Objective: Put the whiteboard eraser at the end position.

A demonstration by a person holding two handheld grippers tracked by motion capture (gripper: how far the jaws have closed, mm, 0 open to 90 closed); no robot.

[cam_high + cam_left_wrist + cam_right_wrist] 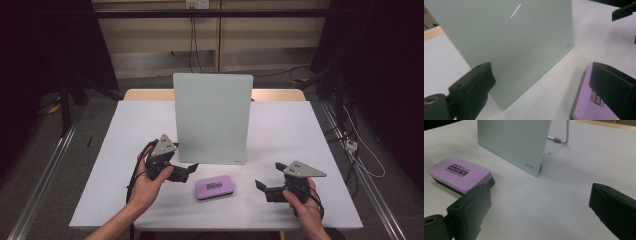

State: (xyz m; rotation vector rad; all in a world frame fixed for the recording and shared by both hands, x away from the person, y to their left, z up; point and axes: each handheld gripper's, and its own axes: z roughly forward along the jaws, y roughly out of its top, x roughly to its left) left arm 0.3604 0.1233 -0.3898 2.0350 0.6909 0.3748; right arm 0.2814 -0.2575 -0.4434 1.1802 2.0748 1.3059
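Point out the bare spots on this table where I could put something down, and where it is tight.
Free: the table left of the upright whiteboard, the stretch to its right, and the front right between the board's corner and the right gripper. Tight: front centre, where the purple magnetic eraser lies just below the board with the left gripper beside it.

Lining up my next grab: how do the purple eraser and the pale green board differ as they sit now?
The eraser lies flat on the table; the board stands nearly upright, propped by a wire stand behind it. The eraser is small, thick and purple with a black underside; the board is much larger, thin and pale green. The eraser sits between the left gripper and the right gripper; the board is behind them. Both carry the same small brand mark.
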